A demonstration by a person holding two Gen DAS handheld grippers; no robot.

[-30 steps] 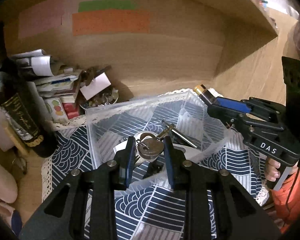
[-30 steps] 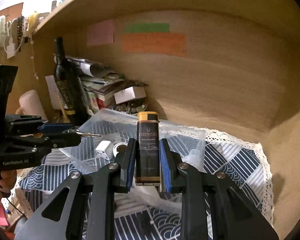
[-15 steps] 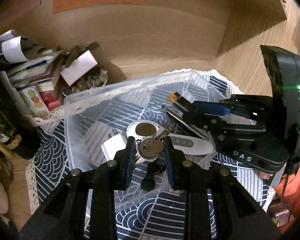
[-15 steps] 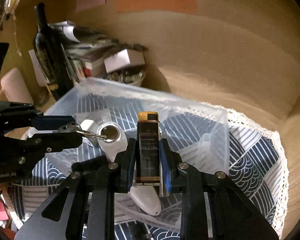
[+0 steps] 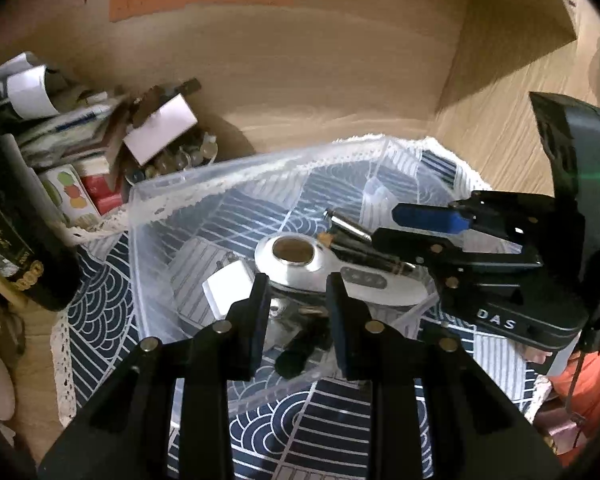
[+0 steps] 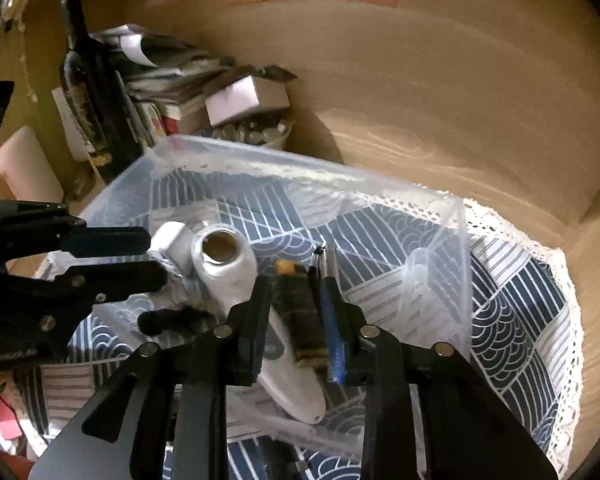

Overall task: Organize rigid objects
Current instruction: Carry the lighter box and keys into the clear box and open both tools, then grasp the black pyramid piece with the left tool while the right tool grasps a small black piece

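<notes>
A clear plastic bin (image 5: pixel 168 196) (image 6: pixel 456 264) stands on a blue patterned cloth. In it lie a white handheld device (image 5: pixel 300 268) (image 6: pixel 228 276), a white block (image 5: pixel 228 288), a silver pen (image 5: pixel 348 224) (image 6: pixel 330 260) and a black box with a gold end (image 5: pixel 372 258) (image 6: pixel 300 312). My left gripper (image 5: pixel 296 304) is open over the bin; the keys (image 5: pixel 296 314) lie below it. My right gripper (image 6: pixel 296 312) (image 5: pixel 384 224) is open, its fingers either side of the black box, which lies in the bin.
A dark wine bottle (image 5: pixel 16 240) (image 6: pixel 96 92) stands left of the bin. Papers, small boxes (image 5: pixel 160 128) and a bowl of small items (image 6: pixel 256 132) crowd the back left. Wooden walls close the back and right. A lace edge (image 6: pixel 540 248) rims the cloth.
Both grippers lowered into the bin and opened. The left one dropped the keys. The right one let go of the black box, which now lies flat.
</notes>
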